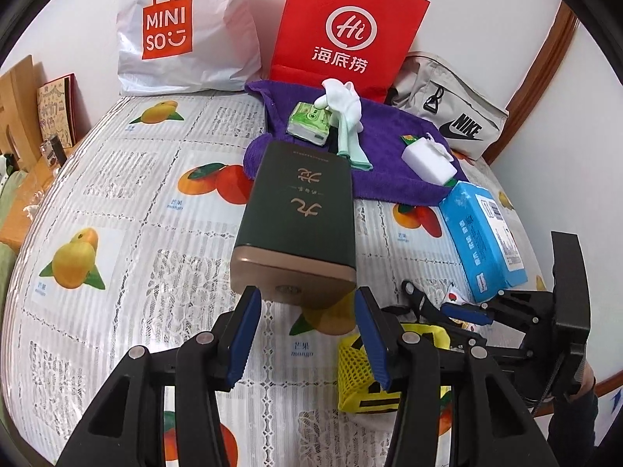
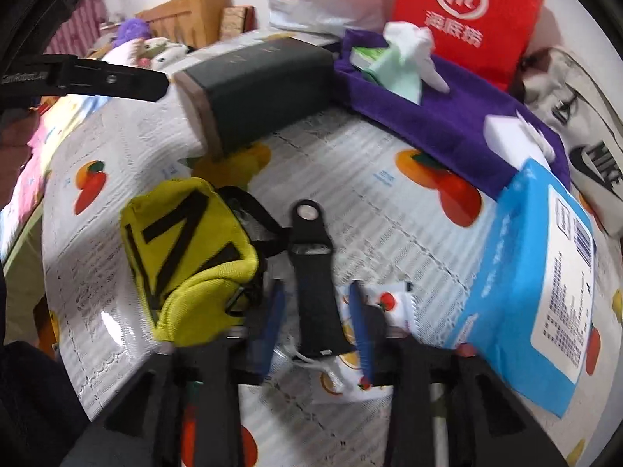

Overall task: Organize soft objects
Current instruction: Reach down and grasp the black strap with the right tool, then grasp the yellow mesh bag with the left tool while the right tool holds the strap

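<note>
- Left tongs (image 1: 307, 334) apart, just short of the dark green box (image 1: 300, 214) on the fruit-print worktop (image 1: 117, 202).
- Right tongs (image 2: 317, 325) apart around a black strap (image 2: 311, 272) beside the yellow pouch (image 2: 187, 257).
- Purple towel (image 1: 389, 171) behind, carrying tissue packs.

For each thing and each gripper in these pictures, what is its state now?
left gripper: open, holding nothing
right gripper: open, astride the black strap
dark green box: lying flat, closed
yellow pouch: lying on table
blue tissue pack: lying flat
purple towel: spread out
red paper bag: standing upright
</note>
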